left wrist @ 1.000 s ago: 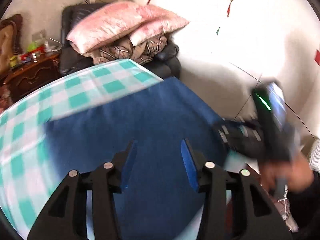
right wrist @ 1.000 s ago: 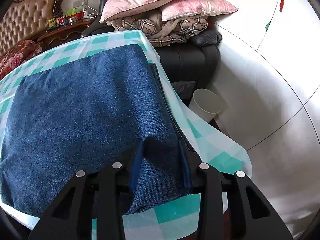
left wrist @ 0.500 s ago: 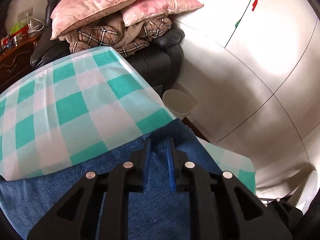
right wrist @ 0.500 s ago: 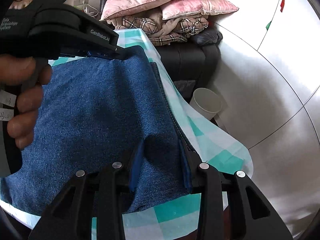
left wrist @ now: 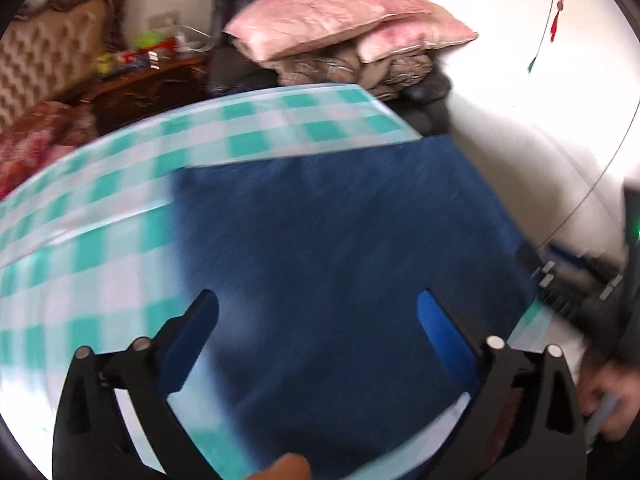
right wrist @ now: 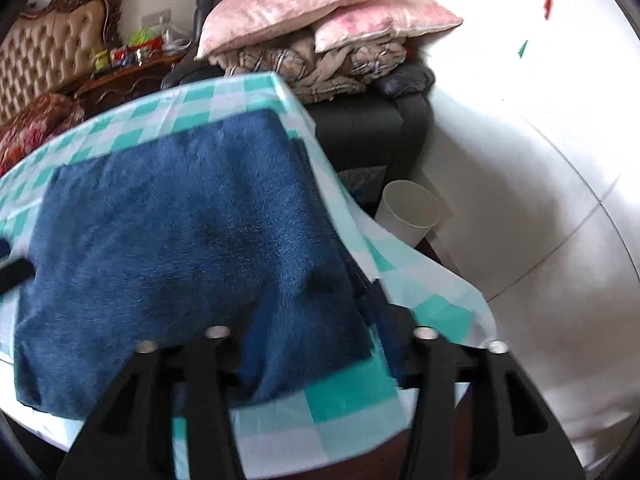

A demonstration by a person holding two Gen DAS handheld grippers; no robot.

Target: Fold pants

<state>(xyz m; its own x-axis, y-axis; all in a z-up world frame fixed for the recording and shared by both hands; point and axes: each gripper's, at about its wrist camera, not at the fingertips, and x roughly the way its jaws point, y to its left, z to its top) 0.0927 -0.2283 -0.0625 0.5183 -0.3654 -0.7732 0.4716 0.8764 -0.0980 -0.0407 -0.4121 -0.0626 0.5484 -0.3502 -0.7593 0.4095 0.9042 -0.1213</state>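
Observation:
The blue denim pants (left wrist: 340,248) lie folded flat on the green-and-white checked tablecloth (left wrist: 120,216). My left gripper (left wrist: 318,320) is wide open above the pants, holding nothing. In the right wrist view the pants (right wrist: 180,224) spread over the table corner. My right gripper (right wrist: 316,300) is at the near right corner of the pants; cloth bunches between the fingers and hides their tips. The right gripper also shows in the left wrist view (left wrist: 580,280), at the pants' right edge.
A dark armchair (right wrist: 380,128) piled with pink pillows (right wrist: 320,4) and plaid blankets stands behind the table. A white bin (right wrist: 408,212) sits on the floor by the table corner. A wooden nightstand (left wrist: 148,80) and tufted headboard are at the back left.
My left gripper let go of the far pants edge, opened wide and pulled back over the middle of the pants. My right gripper stayed at the near corner, shifting a little.

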